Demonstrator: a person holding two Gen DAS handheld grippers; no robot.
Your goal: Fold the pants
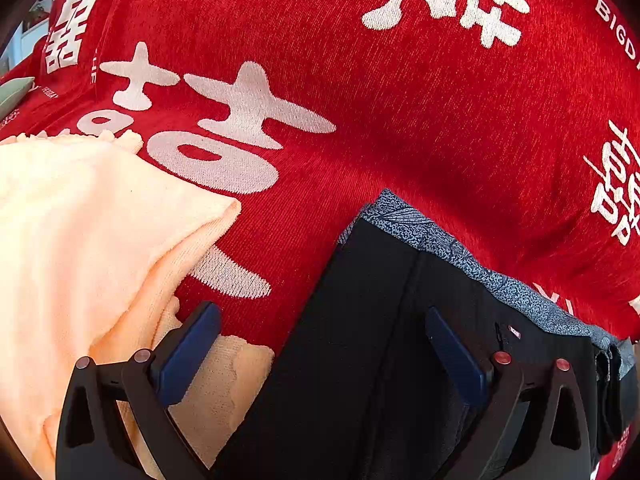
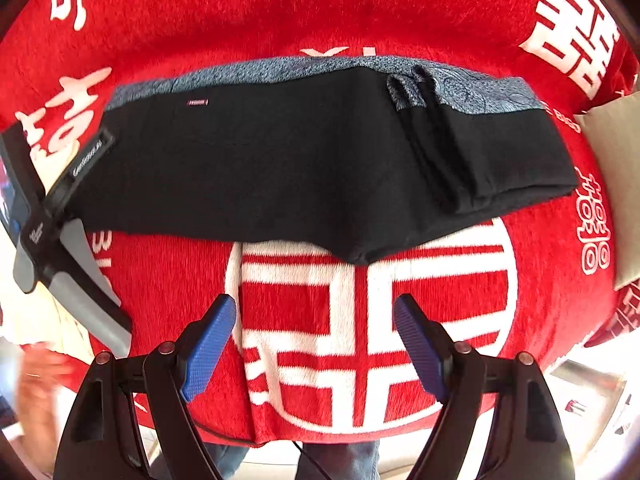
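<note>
Saw surface draped in red cloth (image 2: 168, 280) with white characters; bright daylight at left edge; pale floor below.

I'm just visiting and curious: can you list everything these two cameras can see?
pants: one, black, folded, on the red cloth
patterned garment: one, grey-blue, under the pants, showing along their far edge
cloth: one, red with white characters, covering the surface
towel: one, peach, left of the pants
left tool: one, black with blue pads, open, one pad over the pants
right tool: one, black with blue pads, open, empty, above the cloth
</note>
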